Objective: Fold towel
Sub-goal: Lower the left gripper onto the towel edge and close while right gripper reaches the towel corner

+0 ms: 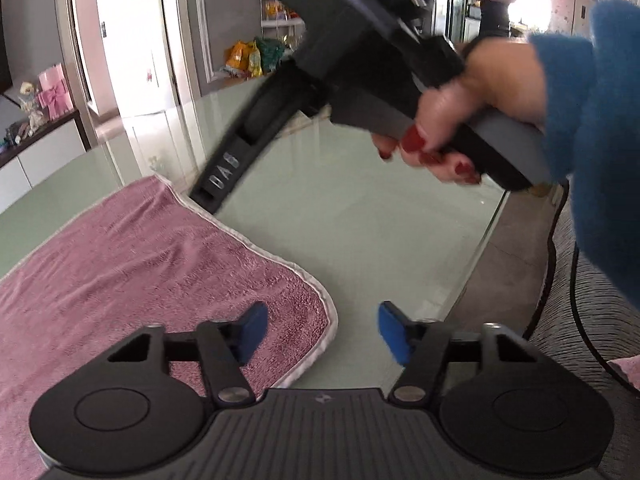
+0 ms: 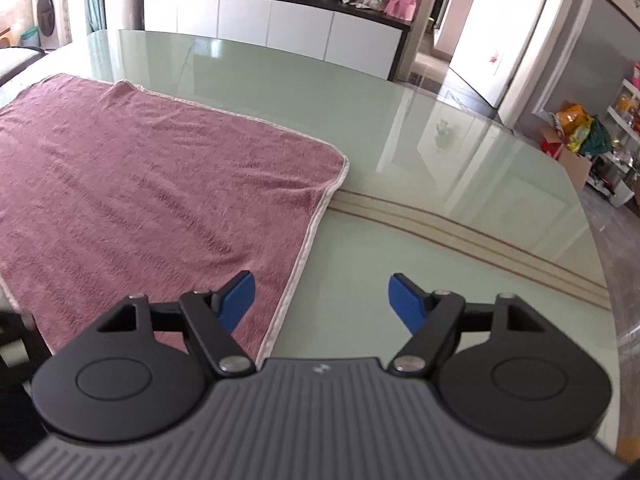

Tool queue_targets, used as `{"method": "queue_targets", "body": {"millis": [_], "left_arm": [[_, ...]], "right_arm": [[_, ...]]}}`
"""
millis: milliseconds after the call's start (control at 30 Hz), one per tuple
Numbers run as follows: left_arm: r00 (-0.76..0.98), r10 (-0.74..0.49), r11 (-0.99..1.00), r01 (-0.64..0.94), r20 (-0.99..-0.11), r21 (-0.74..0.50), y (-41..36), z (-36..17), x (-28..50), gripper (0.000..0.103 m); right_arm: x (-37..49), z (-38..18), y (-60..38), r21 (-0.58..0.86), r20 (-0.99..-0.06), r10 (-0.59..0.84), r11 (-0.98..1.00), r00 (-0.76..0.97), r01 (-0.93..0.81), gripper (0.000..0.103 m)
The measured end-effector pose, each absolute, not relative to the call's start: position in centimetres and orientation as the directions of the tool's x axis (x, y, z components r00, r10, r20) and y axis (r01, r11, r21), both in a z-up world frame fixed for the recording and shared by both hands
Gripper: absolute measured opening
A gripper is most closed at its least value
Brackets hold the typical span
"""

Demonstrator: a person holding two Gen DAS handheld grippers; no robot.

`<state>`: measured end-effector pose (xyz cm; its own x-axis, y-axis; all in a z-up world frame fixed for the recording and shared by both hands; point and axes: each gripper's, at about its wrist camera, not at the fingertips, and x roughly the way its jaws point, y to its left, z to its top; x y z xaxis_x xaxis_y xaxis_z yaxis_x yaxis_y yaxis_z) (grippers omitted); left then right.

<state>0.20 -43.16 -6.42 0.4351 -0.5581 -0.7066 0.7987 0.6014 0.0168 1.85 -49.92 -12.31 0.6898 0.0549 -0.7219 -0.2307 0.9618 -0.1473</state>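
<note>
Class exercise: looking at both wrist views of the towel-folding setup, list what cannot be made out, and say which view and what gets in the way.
1. Towel: its left and near parts are cut off by the frame edge and the right gripper body, right wrist view.
2. Right gripper's fingertips: motion-blurred in the left wrist view.
3. Towel corner under the left gripper: partly hidden by its body.

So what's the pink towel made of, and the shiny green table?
The towel looks like soft, fuzzy terry cloth: matte, nubbly pile with a pale stitched hem. The table seems to be glossy glass over pale green: it mirrors the doorway and cabinets.
</note>
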Motion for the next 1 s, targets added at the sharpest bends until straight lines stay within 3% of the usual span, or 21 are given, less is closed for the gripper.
{"method": "queue_targets", "body": {"millis": [333,800,933,1000], "left_arm": [[0.401,-0.529,0.608,0.794,-0.748,-0.005,-43.0,-8.0,0.9,0.053],[0.414,-0.542,0.593,0.805,-0.732,0.017,-42.3,-8.0,0.1,0.053],[0.416,-0.541,0.597,0.802,-0.731,0.016,-42.0,-7.8,0.0,0.047],[0.419,-0.540,0.601,0.799,-0.731,0.014,-41.9,-7.7,0.0,0.039]], "right_arm": [[5.5,-13.0,-50.9,-0.143,-0.725,0.093,0.949,0.683,-0.280,0.075],[12.2,-14.3,-52.3,-0.105,-0.724,0.113,0.957,0.681,-0.271,0.067],[13.8,-14.7,-52.7,-0.089,-0.721,0.110,0.964,0.684,-0.249,0.063],[14.5,-15.0,-53.0,-0.078,-0.720,0.108,0.969,0.686,-0.235,0.059]]}}
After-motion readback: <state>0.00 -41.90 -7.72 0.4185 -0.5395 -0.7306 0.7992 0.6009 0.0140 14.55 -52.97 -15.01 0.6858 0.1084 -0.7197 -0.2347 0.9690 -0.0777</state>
